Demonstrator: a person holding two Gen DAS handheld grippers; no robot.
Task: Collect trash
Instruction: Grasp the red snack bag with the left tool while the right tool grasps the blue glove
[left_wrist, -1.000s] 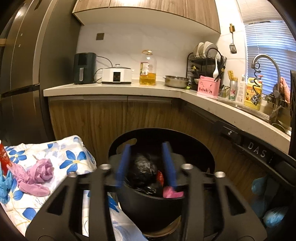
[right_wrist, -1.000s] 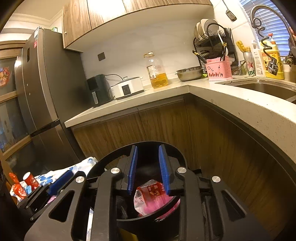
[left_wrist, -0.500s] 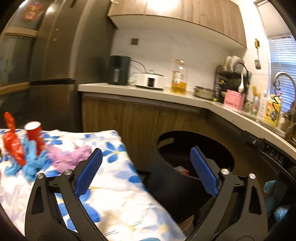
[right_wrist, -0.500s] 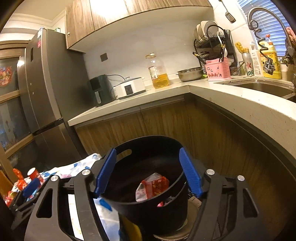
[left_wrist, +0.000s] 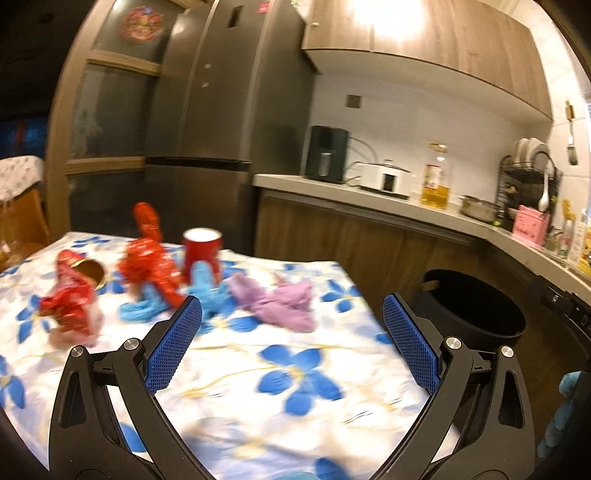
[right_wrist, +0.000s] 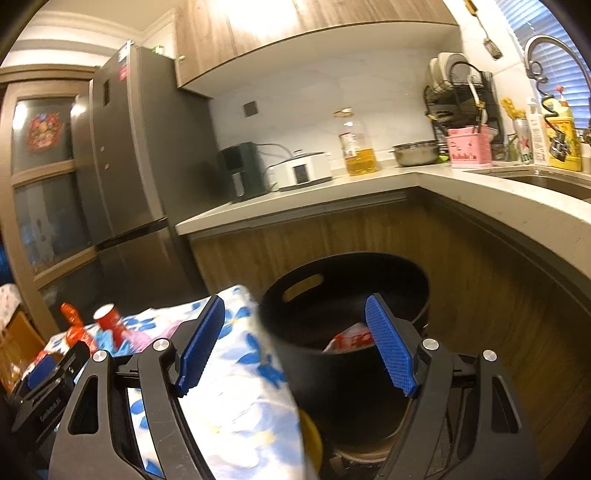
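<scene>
My left gripper (left_wrist: 291, 343) is open and empty above a table with a blue-flowered cloth (left_wrist: 258, 398). On it lie a purple crumpled rag (left_wrist: 280, 299), a blue crumpled piece (left_wrist: 199, 291), a red paper cup (left_wrist: 201, 249) and red foil wrappers (left_wrist: 147, 251), all beyond the fingertips. The black trash bin (left_wrist: 476, 306) stands to the right on the floor. My right gripper (right_wrist: 295, 343) is open and empty beside the bin (right_wrist: 347, 328), which holds a red and white wrapper (right_wrist: 349, 339).
A kitchen counter (right_wrist: 369, 188) with appliances, an oil bottle (right_wrist: 358, 147) and a dish rack runs behind the bin. A tall fridge (left_wrist: 214, 129) stands at the back. The table's corner (right_wrist: 243, 295) sits close to the bin's left side.
Both grippers opened from shut over the bin. My left gripper swung left from the bin to the table. My right gripper drew back and left a little.
</scene>
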